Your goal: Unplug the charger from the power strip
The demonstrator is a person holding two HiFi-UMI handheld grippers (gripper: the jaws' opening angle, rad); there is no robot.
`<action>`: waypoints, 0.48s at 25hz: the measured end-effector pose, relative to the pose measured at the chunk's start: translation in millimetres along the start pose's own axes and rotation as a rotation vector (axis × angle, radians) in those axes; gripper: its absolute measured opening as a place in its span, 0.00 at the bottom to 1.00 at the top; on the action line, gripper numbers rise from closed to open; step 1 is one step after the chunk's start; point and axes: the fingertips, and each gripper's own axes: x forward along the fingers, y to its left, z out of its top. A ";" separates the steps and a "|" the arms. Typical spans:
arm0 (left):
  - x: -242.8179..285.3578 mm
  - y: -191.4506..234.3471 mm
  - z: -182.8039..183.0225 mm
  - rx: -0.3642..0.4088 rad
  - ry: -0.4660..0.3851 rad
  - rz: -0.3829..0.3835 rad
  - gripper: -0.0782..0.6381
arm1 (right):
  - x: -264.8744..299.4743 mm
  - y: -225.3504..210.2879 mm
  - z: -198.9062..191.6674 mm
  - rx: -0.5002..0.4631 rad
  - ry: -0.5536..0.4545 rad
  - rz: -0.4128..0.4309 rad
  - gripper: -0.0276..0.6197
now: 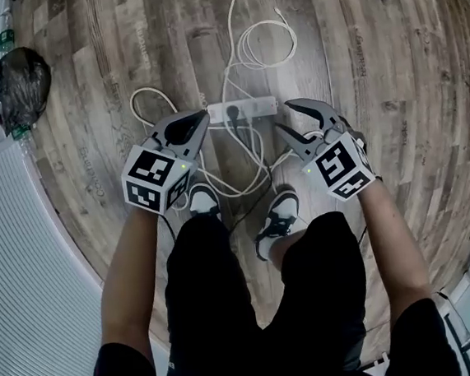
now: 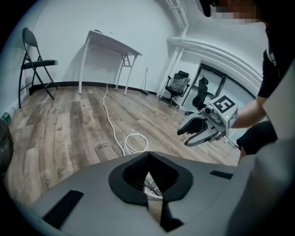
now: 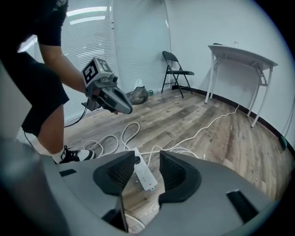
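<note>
A white power strip (image 1: 244,108) lies on the wooden floor just ahead of the person's feet. A black charger plug (image 1: 234,119) sits in it near its left end. In the right gripper view the power strip (image 3: 144,175) shows through the gap of my right gripper (image 3: 147,155), with the black plug (image 3: 137,160) at its far end. My right gripper (image 1: 283,116) is open and empty, just right of the strip. My left gripper (image 1: 204,118) hovers at the strip's left end, jaws together, holding nothing. In its own view the left gripper (image 2: 148,159) hides the strip.
White cables loop around the strip, with a coil (image 1: 267,44) farther out. The person's shoes (image 1: 279,213) stand right behind the strip. A black bag (image 1: 20,84) lies far left. A folding chair (image 2: 34,64), a white table (image 2: 108,45) and office chairs (image 2: 177,85) stand near the walls.
</note>
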 end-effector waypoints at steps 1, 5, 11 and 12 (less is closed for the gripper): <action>11.7 6.9 -10.9 -0.011 -0.003 -0.005 0.14 | 15.3 -1.6 -11.8 -0.023 0.007 0.012 0.29; 62.9 21.0 -52.3 0.012 0.012 -0.052 0.14 | 70.3 -1.7 -56.9 -0.135 0.042 0.129 0.32; 131.8 12.6 -108.8 0.094 0.099 -0.165 0.14 | 121.6 7.3 -108.8 -0.276 0.102 0.187 0.34; 138.3 11.3 -114.0 0.095 0.108 -0.174 0.14 | 127.0 7.9 -114.6 -0.288 0.106 0.185 0.34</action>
